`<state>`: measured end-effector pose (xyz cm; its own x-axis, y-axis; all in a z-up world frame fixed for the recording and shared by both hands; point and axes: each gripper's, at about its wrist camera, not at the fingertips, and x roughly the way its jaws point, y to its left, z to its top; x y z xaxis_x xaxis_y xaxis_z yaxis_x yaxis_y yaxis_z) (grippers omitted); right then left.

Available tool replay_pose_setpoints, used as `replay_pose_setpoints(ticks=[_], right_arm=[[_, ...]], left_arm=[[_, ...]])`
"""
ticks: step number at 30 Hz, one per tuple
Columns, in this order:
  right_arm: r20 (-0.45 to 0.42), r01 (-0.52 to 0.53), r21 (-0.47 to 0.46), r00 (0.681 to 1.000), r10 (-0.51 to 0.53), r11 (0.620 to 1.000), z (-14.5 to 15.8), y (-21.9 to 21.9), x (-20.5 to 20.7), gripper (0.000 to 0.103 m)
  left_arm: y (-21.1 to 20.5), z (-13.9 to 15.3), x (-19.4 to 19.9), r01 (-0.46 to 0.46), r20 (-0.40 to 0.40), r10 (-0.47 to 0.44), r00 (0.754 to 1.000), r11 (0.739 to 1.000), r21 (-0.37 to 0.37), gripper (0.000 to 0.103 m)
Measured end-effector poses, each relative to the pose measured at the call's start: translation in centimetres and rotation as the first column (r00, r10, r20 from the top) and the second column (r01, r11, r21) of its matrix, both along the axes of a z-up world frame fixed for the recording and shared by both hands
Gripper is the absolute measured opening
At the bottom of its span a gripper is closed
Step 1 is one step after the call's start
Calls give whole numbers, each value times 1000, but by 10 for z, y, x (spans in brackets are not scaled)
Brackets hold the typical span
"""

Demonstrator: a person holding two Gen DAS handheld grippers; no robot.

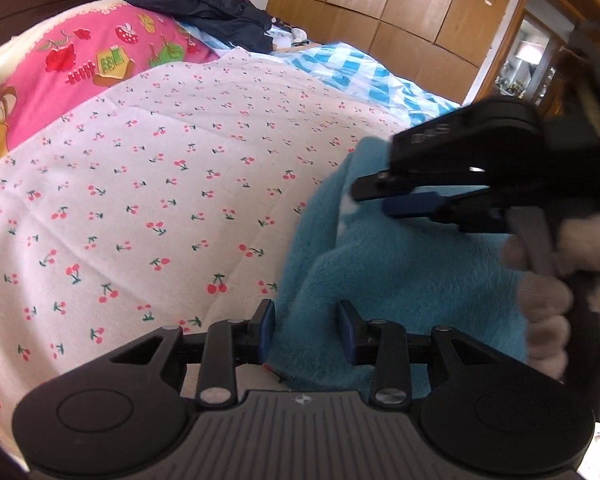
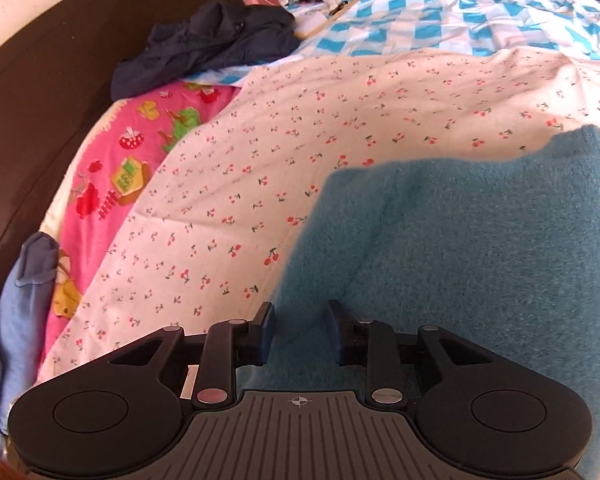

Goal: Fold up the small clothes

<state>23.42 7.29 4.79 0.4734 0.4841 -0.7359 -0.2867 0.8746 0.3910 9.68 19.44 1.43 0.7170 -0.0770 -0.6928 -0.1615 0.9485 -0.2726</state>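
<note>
Pink fabric with strawberries, the pink cloth point(image 1: 80, 60), lies at the far left, partly under the cherry sheet point(image 1: 160, 200), a white cloth dotted with small red cherries that covers most of the bed. Left of the pink cloth in the right wrist view, pale blue clothes point(image 2: 24, 280) are bunched against a dark headboard point(image 2: 40, 100). Beyond the cherry sheet sits a crumpled navy garment point(image 1: 204, 0), and beside that a blue-and-white checked cover point(image 1: 360, 72). On the right part of the cherry sheet lies the fleece point(image 1: 380, 272), a fluffy turquoise piece. The left gripper point(image 1: 306, 330) is over the fleece's left edge, its blue pads part way apart with fleece between them; whether they pinch it cannot be told. Further right, the right gripper point(image 1: 374, 202), held by a gloved hand point(image 1: 548, 296), hovers over the fleece. In its own view its jaws are narrowly parted around a fleece ridge; a grip cannot be confirmed.
</note>
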Motion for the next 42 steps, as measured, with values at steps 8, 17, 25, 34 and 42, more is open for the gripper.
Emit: replay_pose_setpoints(ticks=[8, 17, 25, 34, 42], right_arm=[[18, -6, -18, 1000, 7, 1000, 4, 3, -4, 29], [87, 98, 61, 991, -103, 993, 49, -115, -75, 48], [-51, 154, 22, 987, -153, 988, -1, -156, -107, 58], [-10, 166, 145, 986, -166, 975, 3, -175, -106, 71], [-77, 175, 258, 984, -161, 950, -20, -179, -77, 85]], left_arm=[[9, -4, 2, -31, -12, 31, 999, 999, -36, 50], [4, -1, -1, -29, 2, 29, 1000, 1000, -3, 53], [-2, 9, 1, -17, -16, 17, 1000, 999, 33, 53], [-8, 59, 9, 59, 102, -70, 992, 993, 106, 57], [-7, 22, 66, 149, 15, -149, 989, 989, 14, 69]])
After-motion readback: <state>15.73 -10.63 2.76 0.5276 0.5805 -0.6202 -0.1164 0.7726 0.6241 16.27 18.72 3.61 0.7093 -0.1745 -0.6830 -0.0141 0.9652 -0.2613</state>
